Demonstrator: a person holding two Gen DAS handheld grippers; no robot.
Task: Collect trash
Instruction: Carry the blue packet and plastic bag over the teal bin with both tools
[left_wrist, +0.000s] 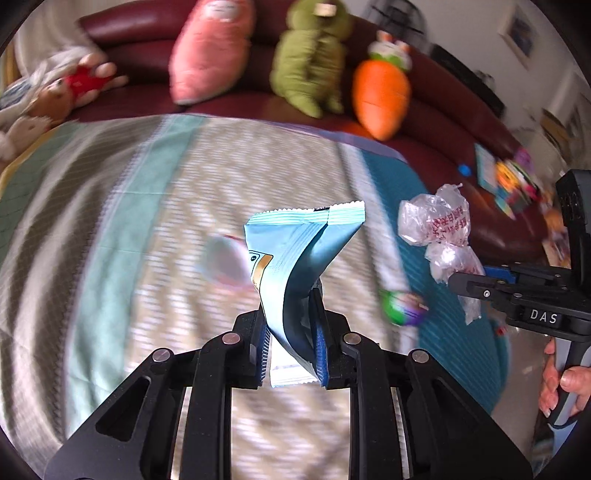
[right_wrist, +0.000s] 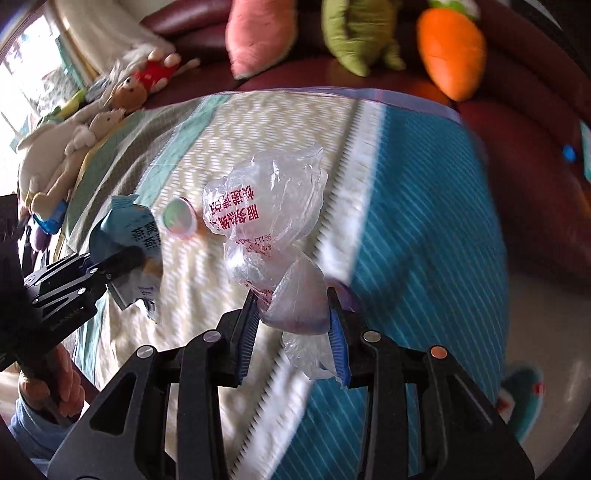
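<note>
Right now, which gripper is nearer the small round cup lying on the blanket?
Left, probably. The left gripper, shut on the blue wrapper, hangs just beside the round cup. The right gripper, shut on the clear plastic bag, is farther off.

A bed (left_wrist: 110, 206) under a striped spread (right_wrist: 424, 221) of teal, grey-green and cream zigzag bands. On the spread lie a small round lidded cup (right_wrist: 180, 218) and a green-and-purple wrapper (left_wrist: 402, 307), well apart. Plush toys, a pink one (left_wrist: 212, 51), a green one (left_wrist: 310, 62) and an orange carrot (left_wrist: 380, 96), lean on the dark red padded surround (left_wrist: 461, 122).
</note>
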